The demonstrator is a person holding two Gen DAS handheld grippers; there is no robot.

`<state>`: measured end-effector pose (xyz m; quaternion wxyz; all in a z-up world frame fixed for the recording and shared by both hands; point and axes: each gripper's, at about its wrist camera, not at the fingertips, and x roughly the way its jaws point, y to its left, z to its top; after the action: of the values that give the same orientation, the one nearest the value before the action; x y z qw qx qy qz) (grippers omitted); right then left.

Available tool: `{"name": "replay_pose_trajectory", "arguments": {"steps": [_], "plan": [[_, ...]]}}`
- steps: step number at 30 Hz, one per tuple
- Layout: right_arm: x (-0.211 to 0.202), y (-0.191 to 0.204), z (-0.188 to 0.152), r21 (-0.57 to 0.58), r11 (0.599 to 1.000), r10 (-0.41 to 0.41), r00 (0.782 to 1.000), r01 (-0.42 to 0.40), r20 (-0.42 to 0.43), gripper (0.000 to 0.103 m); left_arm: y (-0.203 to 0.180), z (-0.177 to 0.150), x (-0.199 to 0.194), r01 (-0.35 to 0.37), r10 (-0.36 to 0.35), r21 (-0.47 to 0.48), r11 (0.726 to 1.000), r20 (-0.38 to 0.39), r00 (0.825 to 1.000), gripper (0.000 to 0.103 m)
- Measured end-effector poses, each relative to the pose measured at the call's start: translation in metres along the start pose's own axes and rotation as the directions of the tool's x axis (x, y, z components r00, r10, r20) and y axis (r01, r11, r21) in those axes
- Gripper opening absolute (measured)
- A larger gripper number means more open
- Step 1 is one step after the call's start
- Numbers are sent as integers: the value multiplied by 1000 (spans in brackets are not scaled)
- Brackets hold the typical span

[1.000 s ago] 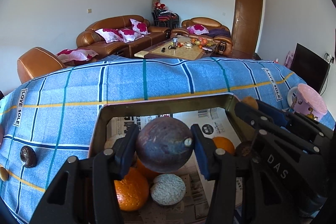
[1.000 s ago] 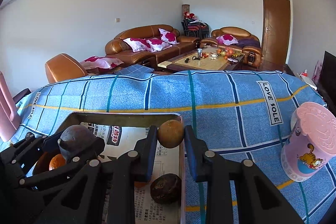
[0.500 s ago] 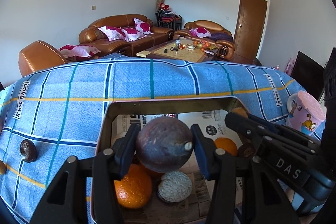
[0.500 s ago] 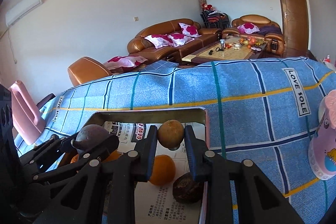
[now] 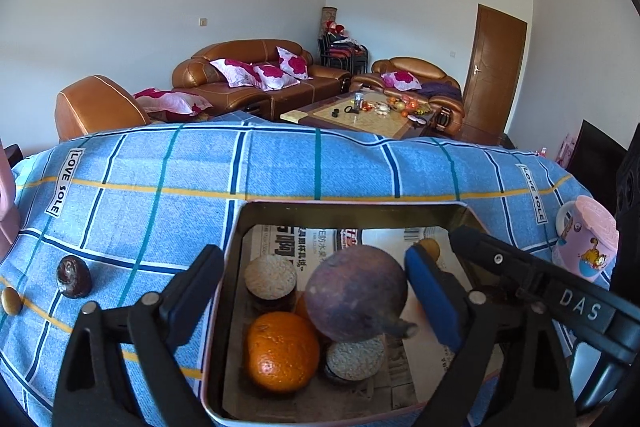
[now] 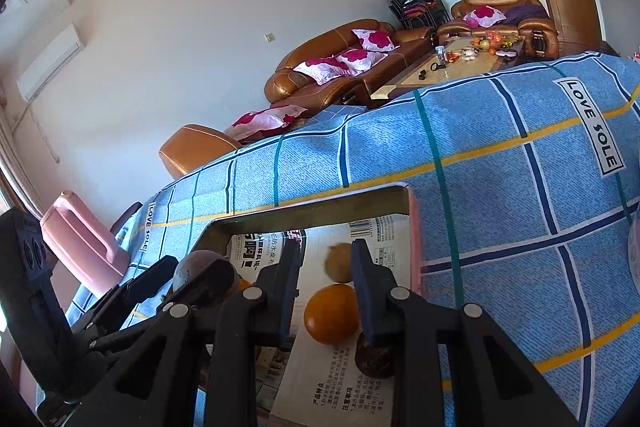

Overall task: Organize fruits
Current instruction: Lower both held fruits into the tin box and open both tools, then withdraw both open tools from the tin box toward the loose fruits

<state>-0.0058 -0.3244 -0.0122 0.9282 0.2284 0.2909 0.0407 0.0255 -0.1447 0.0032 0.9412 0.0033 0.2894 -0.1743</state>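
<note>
A metal tin [image 5: 352,205] lined with newspaper stands on the blue checked cloth. My left gripper [image 5: 312,291] hangs over it, jaws opening wide. A large purple fruit [image 5: 356,301] sits between the fingers, free of both pads, on top of an orange [image 5: 282,351]. Two rough grey-topped rounds [image 5: 271,277] lie beside them. My right gripper [image 6: 326,247] is over the tin's right part with a narrow gap. A small brown fruit [image 6: 339,265], blurred, lies just past its tips by the right finger, clear of the left pad. Below are another orange [image 6: 331,313] and a dark fruit [image 6: 374,359].
On the cloth left of the tin lie a dark fruit [image 5: 73,277] and a small tan one [image 5: 11,301]. A pink cup [image 5: 586,245] stands at the right. A pink plastic object [image 6: 80,231] is at the far left. Sofas and a coffee table stand beyond.
The left jaws have sprung wide open and the purple fruit has dropped from them onto the fruit in the tin. The right gripper has rolled, and the small brown fruit has slipped from between its pads.
</note>
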Motion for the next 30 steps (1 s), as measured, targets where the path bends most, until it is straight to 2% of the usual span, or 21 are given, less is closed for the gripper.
{"name": "replay_pose_trajectory", "arguments": {"steps": [1, 2, 4, 5, 6, 8, 12, 16, 20, 23, 30], "plan": [[0, 0, 0, 4, 1000, 4, 1000, -4, 5, 29, 1, 0, -2, -3, 3, -5, 1000, 11, 1000, 103], [-2, 0, 1, 8, 1000, 8, 1000, -8, 14, 29, 2, 0, -4, -2, 2, -10, 1000, 22, 1000, 103], [-8, 0, 2, 13, 1000, 3, 999, -3, 45, 39, 4, 0, -8, -1, 2, -17, 1000, 41, 999, 103], [-12, 0, 2, 14, 1000, -4, 998, 3, 69, 54, 4, 0, -10, -6, 7, -16, 1000, 47, 999, 103], [-17, 0, 2, 14, 1000, -12, 995, 10, 100, 76, 3, 0, -11, -14, 14, -12, 1000, 53, 999, 103], [-28, 2, 1, 8, 999, -38, 984, 37, 176, 90, 1, 0, -12, -26, 25, 2, 1000, 59, 998, 103], [-39, 4, 2, -16, 991, -122, 964, 130, 238, 90, -1, 0, -17, -66, 64, 30, 997, 81, 995, 103], [-45, 1, 2, -9, 988, -149, 952, 157, 267, 90, 2, -1, -25, -109, 105, 31, 994, 128, 986, 103], [-55, 10, -1, -55, 971, -198, 917, 231, 346, 90, 3, -2, -32, -154, 146, 35, 987, 177, 973, 103], [-58, 18, -3, -93, 957, -224, 901, 276, 373, 90, 1, -4, -37, -174, 160, 52, 983, 205, 966, 103], [-62, 33, -10, -148, 922, -269, 868, 357, 417, 90, 0, -7, -33, -224, 211, 62, 973, 164, 964, 103]]}}
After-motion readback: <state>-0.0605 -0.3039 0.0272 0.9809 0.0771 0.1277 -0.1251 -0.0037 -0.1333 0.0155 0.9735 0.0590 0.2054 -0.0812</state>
